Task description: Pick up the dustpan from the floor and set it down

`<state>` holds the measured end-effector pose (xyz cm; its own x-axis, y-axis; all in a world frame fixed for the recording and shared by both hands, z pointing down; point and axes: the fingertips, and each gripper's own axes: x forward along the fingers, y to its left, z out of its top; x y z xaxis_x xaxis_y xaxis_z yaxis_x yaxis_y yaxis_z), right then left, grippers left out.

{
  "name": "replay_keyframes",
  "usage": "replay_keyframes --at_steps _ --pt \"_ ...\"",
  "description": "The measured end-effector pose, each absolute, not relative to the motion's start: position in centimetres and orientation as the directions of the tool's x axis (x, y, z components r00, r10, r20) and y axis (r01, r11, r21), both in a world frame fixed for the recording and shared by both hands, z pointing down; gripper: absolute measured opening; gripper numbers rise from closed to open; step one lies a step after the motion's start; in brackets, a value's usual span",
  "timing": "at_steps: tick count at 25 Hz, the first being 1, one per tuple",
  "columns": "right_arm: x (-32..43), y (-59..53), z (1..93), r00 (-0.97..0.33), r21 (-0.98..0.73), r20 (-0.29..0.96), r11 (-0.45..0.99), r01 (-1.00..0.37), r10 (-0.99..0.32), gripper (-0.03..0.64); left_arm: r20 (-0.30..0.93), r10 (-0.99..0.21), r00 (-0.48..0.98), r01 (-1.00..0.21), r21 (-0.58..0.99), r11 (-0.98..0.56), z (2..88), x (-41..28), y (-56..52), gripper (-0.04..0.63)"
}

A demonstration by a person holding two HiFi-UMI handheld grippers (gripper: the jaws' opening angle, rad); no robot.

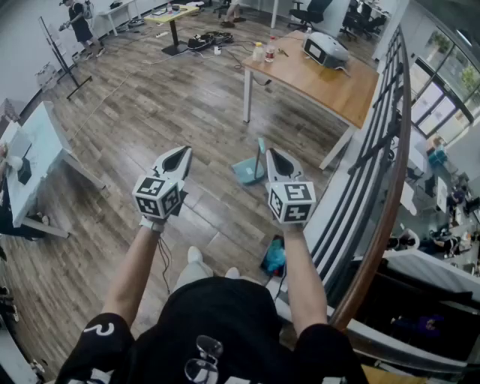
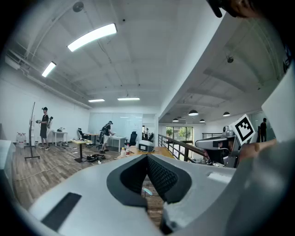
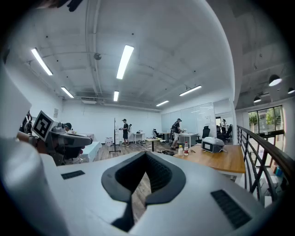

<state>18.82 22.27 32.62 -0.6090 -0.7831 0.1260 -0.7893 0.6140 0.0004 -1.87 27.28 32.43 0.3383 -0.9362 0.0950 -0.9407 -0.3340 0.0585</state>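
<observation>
A teal dustpan (image 1: 248, 169) lies on the wooden floor in the head view, its handle sticking up, beside a leg of the wooden table (image 1: 352, 101). I hold both grippers level, well above the floor. The left gripper (image 1: 182, 152) is to the dustpan's left and the right gripper (image 1: 271, 153) just to its right. In the left gripper view the left gripper's (image 2: 147, 156) jaws meet at the tip with nothing between them, and a sliver of teal shows below them. In the right gripper view the right gripper (image 3: 146, 153) is shut and empty too.
The table carries bottles (image 1: 263, 51) and a white device (image 1: 325, 48). A dark railing (image 1: 379, 146) runs along the right. A blue bag (image 1: 274, 259) lies by my feet. A white table (image 1: 41, 154) stands at the left. People (image 1: 78, 22) work at far desks.
</observation>
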Motion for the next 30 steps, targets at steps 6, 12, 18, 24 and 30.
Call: replay_keyframes --at_steps 6,12,18,24,30 --pt "19.7 20.8 33.0 -0.612 0.004 0.131 0.618 -0.786 -0.780 -0.005 0.096 -0.939 0.330 -0.943 0.063 -0.326 32.7 -1.0 26.0 -0.002" --pt "20.9 20.2 34.0 -0.599 0.000 0.140 0.605 -0.796 -0.788 -0.005 0.097 -0.939 0.331 -0.943 0.063 -0.326 33.4 -0.7 25.4 -0.002" --pt "22.1 19.2 35.0 -0.586 0.001 0.148 0.593 -0.805 -0.796 -0.005 0.100 -0.945 0.312 -0.950 0.060 -0.307 34.0 -1.2 24.9 -0.002" --pt "22.4 15.9 36.0 -0.575 -0.003 0.177 0.584 -0.812 -0.799 -0.005 0.117 -0.950 0.290 -0.957 0.067 -0.284 34.8 -3.5 22.0 -0.002" --pt "21.7 11.2 37.2 -0.555 0.003 0.198 0.567 -0.824 -0.808 -0.005 0.123 -0.946 0.298 -0.954 0.068 -0.292 35.8 -5.8 17.5 -0.002"
